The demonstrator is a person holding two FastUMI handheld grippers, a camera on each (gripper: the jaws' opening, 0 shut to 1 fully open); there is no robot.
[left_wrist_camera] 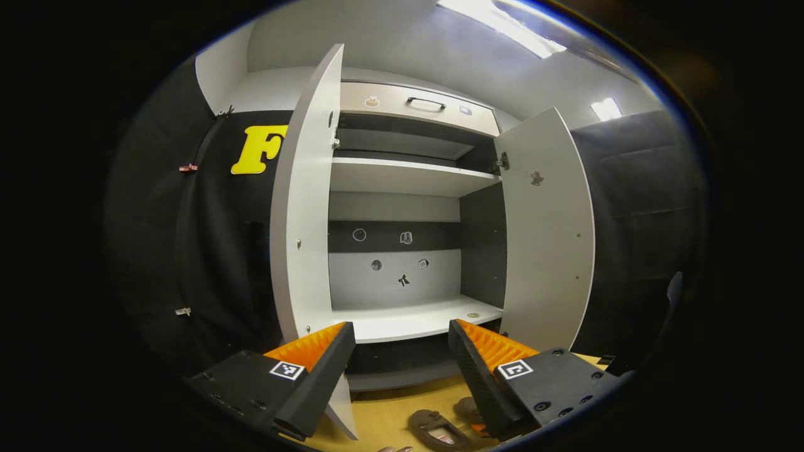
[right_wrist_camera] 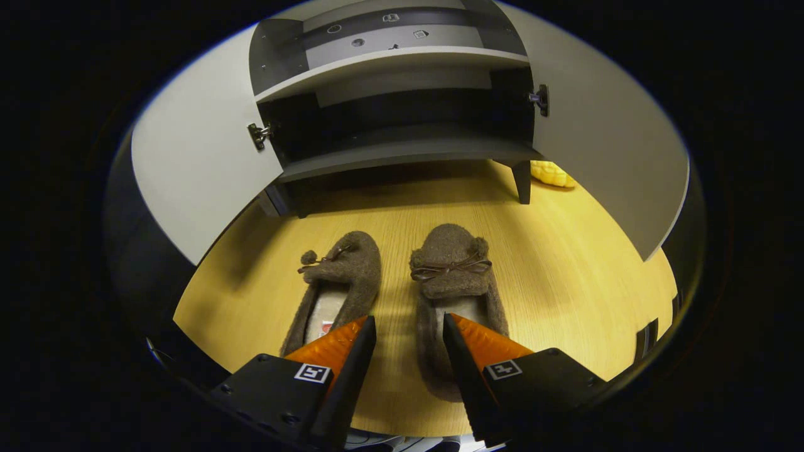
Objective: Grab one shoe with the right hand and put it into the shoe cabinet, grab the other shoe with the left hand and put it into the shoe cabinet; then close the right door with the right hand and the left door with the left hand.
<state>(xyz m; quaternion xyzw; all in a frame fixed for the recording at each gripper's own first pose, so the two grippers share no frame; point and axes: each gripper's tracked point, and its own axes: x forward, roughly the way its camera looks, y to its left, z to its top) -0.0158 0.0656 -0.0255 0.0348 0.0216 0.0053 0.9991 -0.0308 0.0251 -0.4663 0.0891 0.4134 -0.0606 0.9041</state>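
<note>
Right gripper view: our right gripper [right_wrist_camera: 408, 326], jaws apart, hangs above the two slippers [right_wrist_camera: 453, 276], straddling the right one's inner wall for a pinch; left gripper [left_wrist_camera: 402, 336], also apart, faces the open cabinet [left_wrist_camera: 414, 320].

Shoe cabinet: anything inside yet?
No shoes inside. The shoe cabinet has bare shelves, stickers on its back panel. Both slippers sit on the floor. The bottom compartment is too dark to tell.
</note>
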